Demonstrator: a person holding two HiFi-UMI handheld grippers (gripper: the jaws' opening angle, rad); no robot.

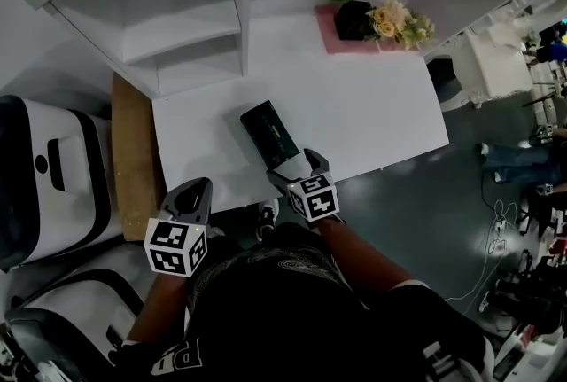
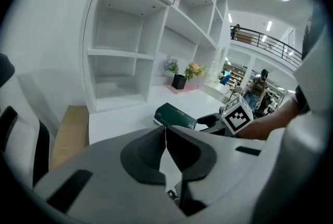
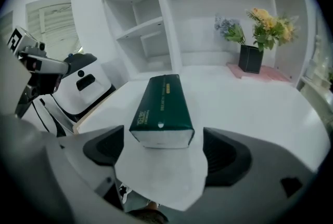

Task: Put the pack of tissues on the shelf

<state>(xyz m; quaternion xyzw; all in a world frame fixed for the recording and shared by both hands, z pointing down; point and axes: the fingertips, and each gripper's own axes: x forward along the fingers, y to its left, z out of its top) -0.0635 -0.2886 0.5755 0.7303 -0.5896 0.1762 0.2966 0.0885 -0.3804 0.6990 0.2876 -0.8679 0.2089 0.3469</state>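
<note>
Left gripper [image 1: 197, 187] hangs to the left of the pack of tissues [image 1: 268, 134] and nearer the person, well apart from it, with its jaws pressed together and nothing between them; beyond the pack and to its left stands the white shelf unit [image 1: 177, 26], whose open compartments all look bare in the head view and the left gripper view, so the goal spot is free and nothing has been placed there. The pack itself, a dark green oblong box, lies flat on the white table [image 1: 372, 114], so I judge the task to be at its very start: the pick-up is not yet made, and the lift, the carry over to the left and the set-down in a compartment are all left. At the pack's near end sits the right gripper [image 1: 299, 169], jaws spread wide, one pad on each side of that end and neither pressing on it. Farther beyond the pack and to its right a black pot [image 1: 353, 19] holds a bunch of pale flowers [image 1: 399, 21] and stands on a pink mat [image 1: 332, 42]
</note>
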